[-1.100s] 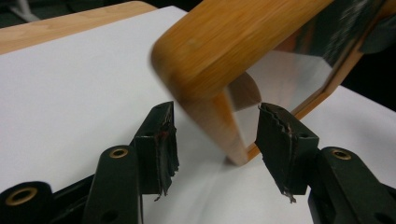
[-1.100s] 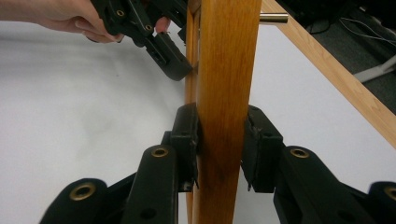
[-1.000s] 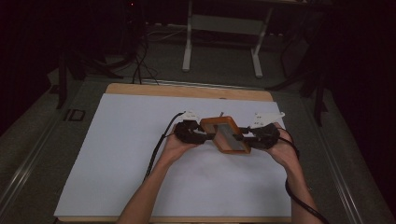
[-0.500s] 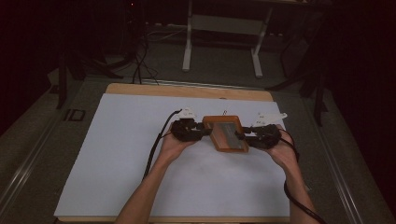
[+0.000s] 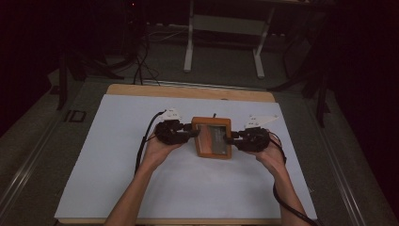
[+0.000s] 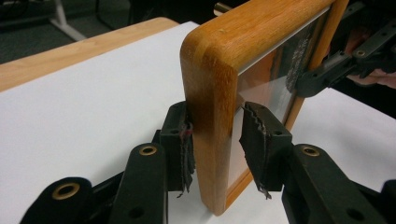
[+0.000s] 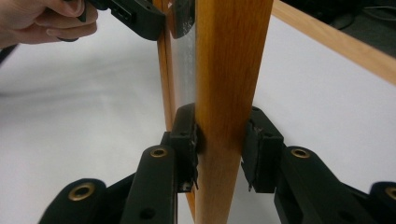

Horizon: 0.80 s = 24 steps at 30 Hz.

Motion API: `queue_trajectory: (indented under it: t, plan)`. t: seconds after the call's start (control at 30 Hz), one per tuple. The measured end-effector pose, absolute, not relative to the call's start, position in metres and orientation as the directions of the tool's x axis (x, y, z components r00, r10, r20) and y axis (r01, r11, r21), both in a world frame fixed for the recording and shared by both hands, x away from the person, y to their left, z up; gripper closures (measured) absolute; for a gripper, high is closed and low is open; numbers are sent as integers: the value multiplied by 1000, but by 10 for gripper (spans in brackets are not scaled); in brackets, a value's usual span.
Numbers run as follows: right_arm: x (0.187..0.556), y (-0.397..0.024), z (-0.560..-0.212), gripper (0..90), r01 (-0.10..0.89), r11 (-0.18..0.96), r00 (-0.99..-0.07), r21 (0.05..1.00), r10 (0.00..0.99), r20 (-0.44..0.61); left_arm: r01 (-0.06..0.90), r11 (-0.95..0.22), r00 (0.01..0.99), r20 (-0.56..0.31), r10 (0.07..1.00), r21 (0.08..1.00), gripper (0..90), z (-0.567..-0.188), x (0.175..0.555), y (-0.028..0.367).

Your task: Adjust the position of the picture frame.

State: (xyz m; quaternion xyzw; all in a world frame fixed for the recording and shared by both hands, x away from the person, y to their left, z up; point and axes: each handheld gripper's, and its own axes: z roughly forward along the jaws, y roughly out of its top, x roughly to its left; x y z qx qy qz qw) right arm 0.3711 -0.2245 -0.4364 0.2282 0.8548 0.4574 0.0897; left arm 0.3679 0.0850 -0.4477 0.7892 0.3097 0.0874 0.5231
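A wooden picture frame [image 5: 212, 137] with a glass front is held between both grippers over the white sheet [image 5: 117, 165]. My left gripper [image 5: 194, 133] grips its left edge and my right gripper [image 5: 230, 139] its right edge. In the left gripper view the jaws [image 6: 217, 140] have just been closing and now straddle the frame's rounded corner [image 6: 210, 70], pads against wood and front face. In the right gripper view my right gripper [image 7: 222, 140] clamps the frame's side rail [image 7: 233, 56]. The other gripper [image 7: 140, 16] holds the far edge.
The white sheet covers a wooden board [image 5: 188, 92] whose far edge shows bare. Beyond the table stand a metal stand's legs [image 5: 223, 42] and loose cables [image 5: 141, 61] on a dark floor. Each gripper's cable [image 5: 141, 146] trails back along the forearm.
The frame has turned from a skewed angle to square and moved slightly away from the person. The left gripper's jaws have closed onto its left edge.
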Motion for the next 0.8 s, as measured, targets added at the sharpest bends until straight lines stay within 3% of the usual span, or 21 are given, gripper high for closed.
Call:
queue_trajectory:
  t: [0.37,0.8]
  plan:
    - [363,-201,-456,659,370,438,-888,820,425,174,469,-291,750,-202,630,834,636,-444,337,105]
    - [345,-184,-470,639,449,397,-871,801,394,293,544,-224,714,-306,630,808,646,-452,309,124]
